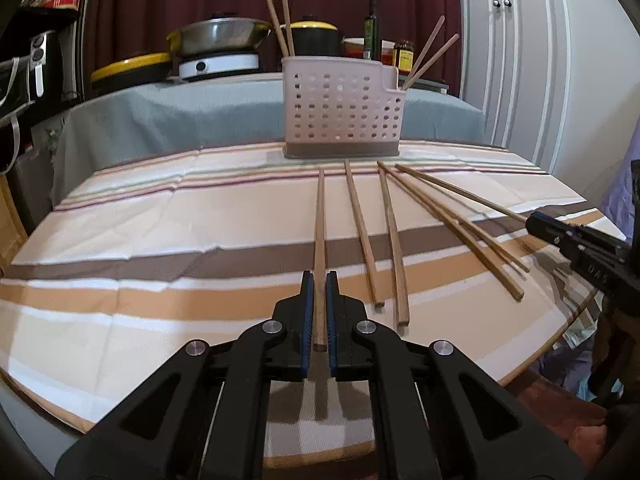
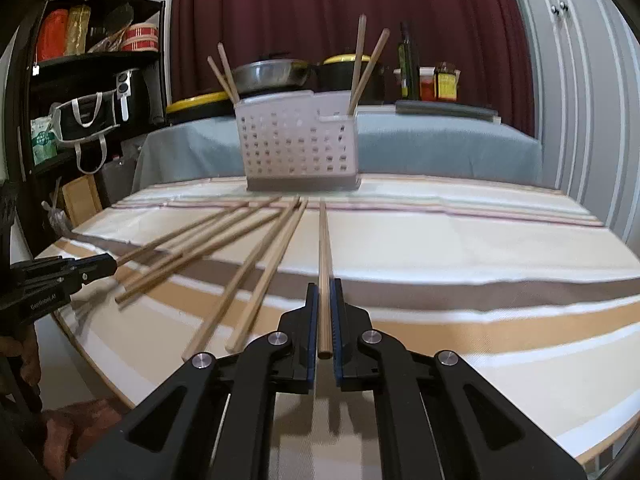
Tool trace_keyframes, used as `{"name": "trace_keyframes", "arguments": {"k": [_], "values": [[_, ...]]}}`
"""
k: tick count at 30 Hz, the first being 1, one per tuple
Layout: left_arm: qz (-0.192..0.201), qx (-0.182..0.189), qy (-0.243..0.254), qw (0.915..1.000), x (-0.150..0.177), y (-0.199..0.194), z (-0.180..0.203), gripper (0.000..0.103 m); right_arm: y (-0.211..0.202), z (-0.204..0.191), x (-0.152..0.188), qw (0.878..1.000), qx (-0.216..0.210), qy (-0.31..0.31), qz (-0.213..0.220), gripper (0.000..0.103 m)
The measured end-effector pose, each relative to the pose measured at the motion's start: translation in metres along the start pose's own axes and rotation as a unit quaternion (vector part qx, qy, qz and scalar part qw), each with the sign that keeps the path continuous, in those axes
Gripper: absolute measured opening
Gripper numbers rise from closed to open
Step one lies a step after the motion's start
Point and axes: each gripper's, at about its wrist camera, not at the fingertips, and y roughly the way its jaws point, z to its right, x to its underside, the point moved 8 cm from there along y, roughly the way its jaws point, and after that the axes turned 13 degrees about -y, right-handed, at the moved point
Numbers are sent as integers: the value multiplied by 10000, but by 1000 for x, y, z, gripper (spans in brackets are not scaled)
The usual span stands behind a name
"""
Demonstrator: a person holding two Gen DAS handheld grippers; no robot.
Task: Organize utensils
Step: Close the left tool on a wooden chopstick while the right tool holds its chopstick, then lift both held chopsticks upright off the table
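A white perforated utensil holder point(image 1: 342, 114) point(image 2: 296, 144) stands at the far edge of the striped tablecloth point(image 1: 160, 220), with two chopsticks upright at each end. My left gripper point(image 1: 319, 276) is shut on the near end of a wooden chopstick point(image 1: 320, 220) that points toward the holder. My right gripper point(image 2: 325, 285) is shut on another chopstick point(image 2: 325, 240), also aimed at the holder. Several loose chopsticks point(image 1: 394, 248) point(image 2: 260, 276) lie fanned on the cloth between the two grippers. Each gripper shows at the edge of the other's view: right gripper point(image 1: 534, 222), left gripper point(image 2: 112, 264).
Behind the table a grey-covered counter point(image 1: 160, 112) carries pots, a steel pan point(image 1: 222, 34) and bottles point(image 1: 372, 28). A black shelf unit point(image 2: 92, 80) with bags stands at the left. White cabinet doors point(image 2: 580, 100) are on the right. A hand point(image 2: 28, 352) grips the left tool.
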Motion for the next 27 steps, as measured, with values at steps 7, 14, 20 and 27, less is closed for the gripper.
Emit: {"name": "trace_keyframes", "arguments": {"k": [7,14,20,27], "values": [[294,5,30,9996,-24,-14,3,7,-19,5,-30,9992,208,-138,299,7],[648,34,-13,9979,-54,-36,6,7,-40,10,-62,9970,381,-232,627,7],[921,56,-71,9957,-84,-59,9,7,-58,20,-85,9952,463,-122,855,7],[1104,31,-63,9939,-119,-80,11,7,-61,30,-110,9958,479,-69,783,7]]}}
